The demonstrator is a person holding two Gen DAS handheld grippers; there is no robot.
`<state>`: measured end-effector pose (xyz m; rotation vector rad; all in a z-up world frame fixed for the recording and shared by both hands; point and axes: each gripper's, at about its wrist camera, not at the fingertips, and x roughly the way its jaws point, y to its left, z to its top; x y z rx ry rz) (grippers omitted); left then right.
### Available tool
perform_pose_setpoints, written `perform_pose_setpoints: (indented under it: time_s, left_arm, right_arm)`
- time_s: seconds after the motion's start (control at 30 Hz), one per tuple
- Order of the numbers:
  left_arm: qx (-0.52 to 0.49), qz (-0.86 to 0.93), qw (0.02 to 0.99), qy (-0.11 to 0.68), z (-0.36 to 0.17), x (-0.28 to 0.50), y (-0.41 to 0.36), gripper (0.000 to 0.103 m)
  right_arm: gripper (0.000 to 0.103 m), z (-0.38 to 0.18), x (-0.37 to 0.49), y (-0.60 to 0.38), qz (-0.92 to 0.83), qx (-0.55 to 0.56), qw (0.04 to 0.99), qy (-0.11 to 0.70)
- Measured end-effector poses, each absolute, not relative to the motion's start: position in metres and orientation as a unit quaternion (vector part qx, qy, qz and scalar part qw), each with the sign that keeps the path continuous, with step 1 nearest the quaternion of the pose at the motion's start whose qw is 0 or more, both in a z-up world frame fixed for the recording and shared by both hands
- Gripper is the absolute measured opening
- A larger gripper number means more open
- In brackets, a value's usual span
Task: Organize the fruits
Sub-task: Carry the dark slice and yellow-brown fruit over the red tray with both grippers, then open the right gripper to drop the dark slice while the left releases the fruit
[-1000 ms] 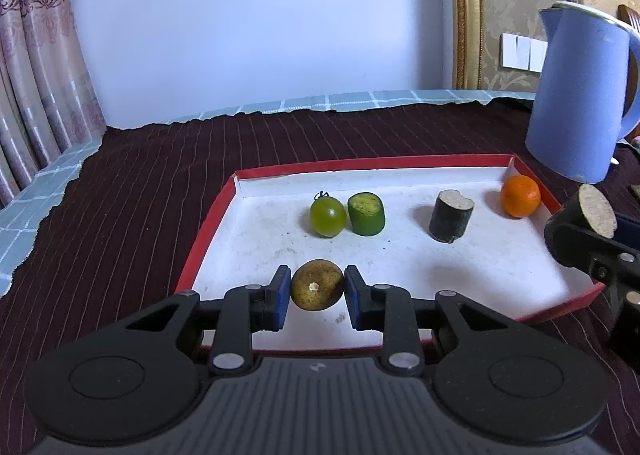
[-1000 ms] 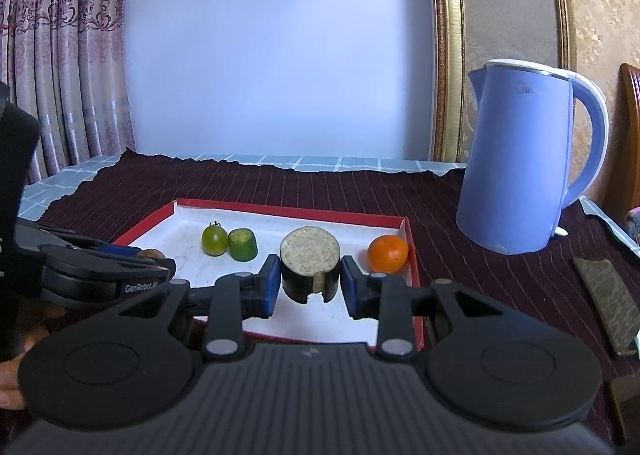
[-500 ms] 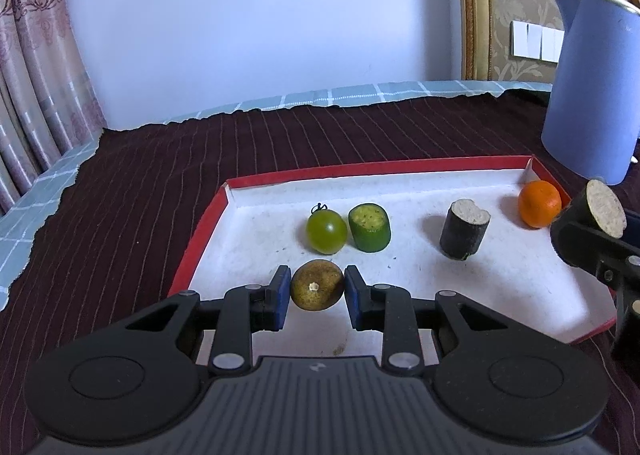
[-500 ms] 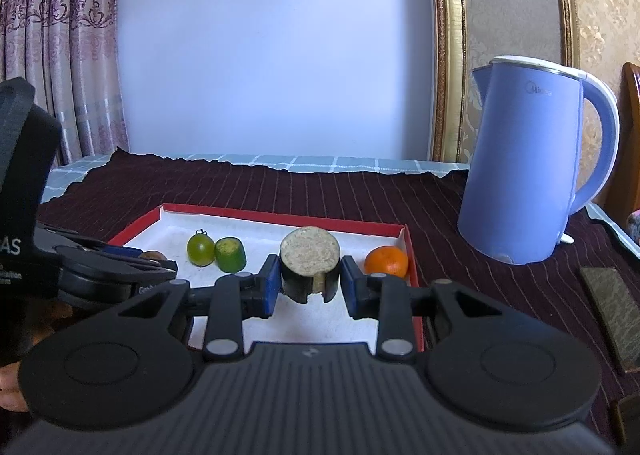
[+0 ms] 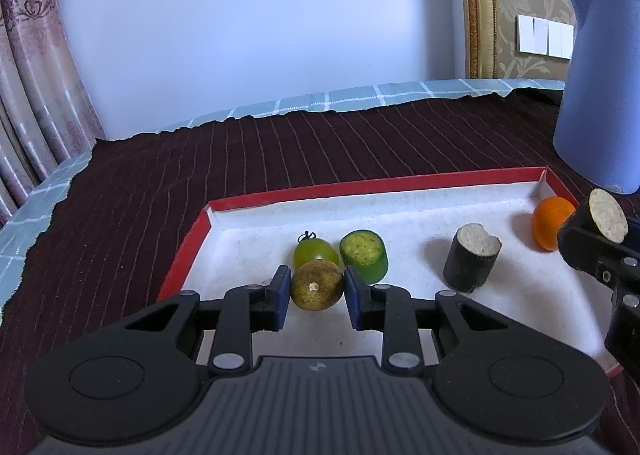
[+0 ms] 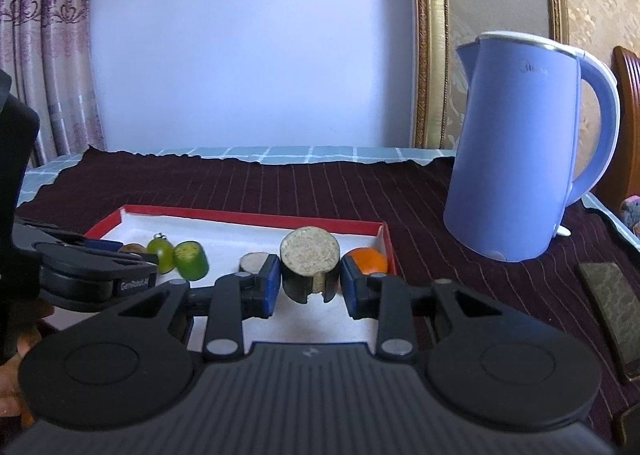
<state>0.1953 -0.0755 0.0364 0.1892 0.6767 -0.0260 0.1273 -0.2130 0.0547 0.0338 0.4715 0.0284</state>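
My left gripper [image 5: 316, 291] is shut on a round brown-green fruit [image 5: 317, 285], held over the near left part of the red-rimmed white tray [image 5: 360, 187]. Just behind it lie a green tomato [image 5: 316, 253] and a green cut cylinder [image 5: 365, 255]. A dark cane piece [image 5: 471, 263] stands mid-tray, and an orange [image 5: 550, 223] sits at the far right corner. My right gripper [image 6: 307, 283] is shut on a second dark cane piece [image 6: 309, 269], carried over the tray's right part in front of the orange [image 6: 368, 259]. That cane piece [image 5: 606, 221] shows at the left wrist view's right edge.
A tall blue kettle [image 6: 520, 159] stands on the dark striped cloth [image 6: 280, 187] right of the tray. A flat dark slab [image 6: 612, 303] lies at the near right. The cloth ends at a checked blue edge [image 5: 360, 101] before the wall. A curtain [image 5: 32, 75] hangs left.
Both grippers have moved forward over the tray with their fruits still clamped. The tray's contents now sit closer, and the brown fruit is right in front of the green tomato.
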Motion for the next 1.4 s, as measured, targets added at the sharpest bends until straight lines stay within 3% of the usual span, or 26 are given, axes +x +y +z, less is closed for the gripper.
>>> perform_pose_setpoints:
  time_s: [0.57,0.73,0.93,1.03,1.27,1.4]
  left_arm:
    - [0.114,-0.01,0.938,0.327,0.035,0.214,-0.095,0.028]
    - [0.122,-0.01,0.937,0.328,0.035,0.213,-0.1,0.028]
    - [0.127,-0.006,0.935,0.33,0.035,0.212,-0.101,0.028]
    - [0.122,-0.008,0.935,0.334,0.036,0.212,-0.1,0.028]
    - [0.12,-0.004,0.934,0.337,0.035,0.207,-0.096,0.029]
    - [0.115,-0.003,0.933,0.341,0.034,0.204,-0.091,0.029]
  right_arm:
    - [0.031,0.043,0.147,-0.222,-0.003,0.031,0.968,0.248]
    - [0.043,0.043,0.143,-0.223,-0.008,0.03,0.97,0.241]
    - [0.044,0.044,0.138,-0.225,-0.011,0.035,0.971,0.238]
    - [0.052,0.044,0.136,-0.228,-0.014,0.037,0.972,0.234]
    - [0.053,0.047,0.128,-0.228,-0.013,0.035,0.973,0.227]
    - [0.059,0.047,0.123,-0.225,-0.013,0.031,0.974,0.223]
